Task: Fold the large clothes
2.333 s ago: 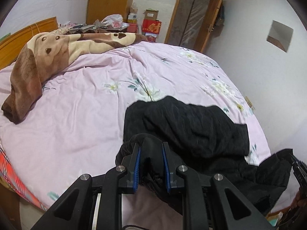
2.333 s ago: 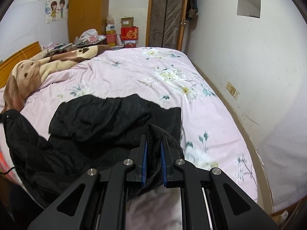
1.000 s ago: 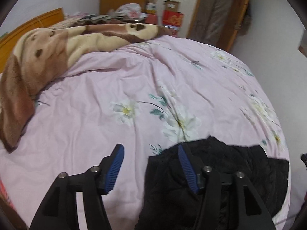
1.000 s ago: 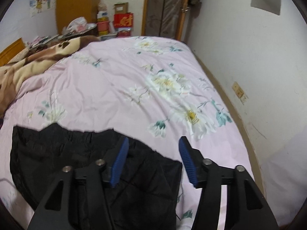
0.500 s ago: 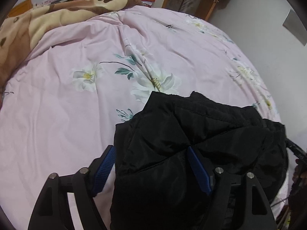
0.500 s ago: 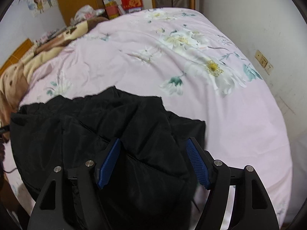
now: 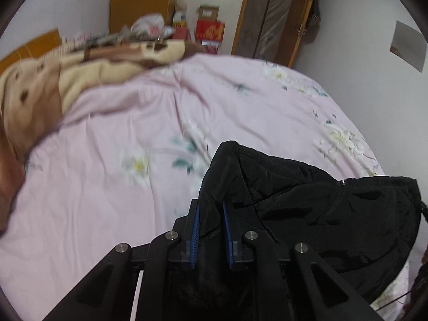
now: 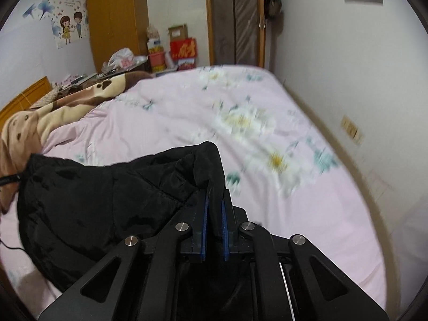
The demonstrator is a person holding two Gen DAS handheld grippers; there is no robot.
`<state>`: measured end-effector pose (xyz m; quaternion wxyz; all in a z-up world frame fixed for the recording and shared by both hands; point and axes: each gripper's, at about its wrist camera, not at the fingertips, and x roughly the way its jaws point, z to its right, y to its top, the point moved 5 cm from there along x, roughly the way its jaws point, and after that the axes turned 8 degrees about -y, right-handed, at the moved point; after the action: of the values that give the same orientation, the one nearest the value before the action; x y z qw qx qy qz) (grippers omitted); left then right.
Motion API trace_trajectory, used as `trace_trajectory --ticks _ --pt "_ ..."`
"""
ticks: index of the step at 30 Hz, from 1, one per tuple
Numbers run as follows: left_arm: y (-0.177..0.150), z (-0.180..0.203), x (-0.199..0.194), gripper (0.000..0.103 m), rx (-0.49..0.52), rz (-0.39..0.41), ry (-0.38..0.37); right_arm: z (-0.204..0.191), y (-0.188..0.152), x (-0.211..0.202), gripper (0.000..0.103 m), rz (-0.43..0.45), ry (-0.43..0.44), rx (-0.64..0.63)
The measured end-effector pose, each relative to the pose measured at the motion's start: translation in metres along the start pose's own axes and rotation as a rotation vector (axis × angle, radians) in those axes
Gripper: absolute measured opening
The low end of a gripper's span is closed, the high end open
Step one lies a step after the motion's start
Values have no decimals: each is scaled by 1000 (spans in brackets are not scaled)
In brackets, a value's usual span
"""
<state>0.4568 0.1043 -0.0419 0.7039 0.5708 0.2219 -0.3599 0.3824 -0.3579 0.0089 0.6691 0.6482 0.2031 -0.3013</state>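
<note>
While my left gripper has just been closing, its blue pads now pinch a raised corner of the black jacket, which spreads rightward over the pink duvet; open bedding lies ahead up to the brown blanket. From the right wrist, my right gripper has clamped the jacket's other corner, with clear duvet running to the wall.

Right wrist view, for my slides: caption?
Right gripper clamps a black jacket on the pink floral bed.
</note>
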Motion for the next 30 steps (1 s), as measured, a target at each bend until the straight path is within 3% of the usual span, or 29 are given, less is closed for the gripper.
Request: trace_trajectory --ticks 4,8,12,16,18,20,22,24,25,27,28,30 --pt "-3 -7 45 16 -12 -104 54 -3 1 34 8 -51 -35 -1" --pt "-31 -18 105 17 -16 -235 132 -23 -30 97 8 -224 -124 -110" --pt "-42 -12 126 18 64 -270 177 -37 -59 139 9 -377 -175 -194" --pt "-47 -15 138 18 47 -313 185 -40 -65 155 10 -452 -196 -241" --pt "-46 -11 135 18 68 -297 209 -45 -66 157 13 -469 -222 -309" --pt "-40 -9 123 20 40 -263 204 -46 -60 151 15 -459 -260 -339" --pt "-34 -11 107 24 -3 -236 183 -38 -45 131 26 -391 -292 -284" --pt "-27 -11 85 31 -38 -202 153 -34 -28 106 61 -316 -246 -192" --pt "-24 -10 70 32 -45 -179 139 -32 -22 94 68 -291 -226 -160" --pt "-21 -7 42 36 -65 -111 129 -33 -8 62 70 -215 -247 -122" --pt "-22 -4 29 43 -77 -84 129 -35 -1 50 70 -169 -249 -115" --pt "-30 10 -3 50 -95 -8 100 -46 5 15 70 -79 -208 -89"
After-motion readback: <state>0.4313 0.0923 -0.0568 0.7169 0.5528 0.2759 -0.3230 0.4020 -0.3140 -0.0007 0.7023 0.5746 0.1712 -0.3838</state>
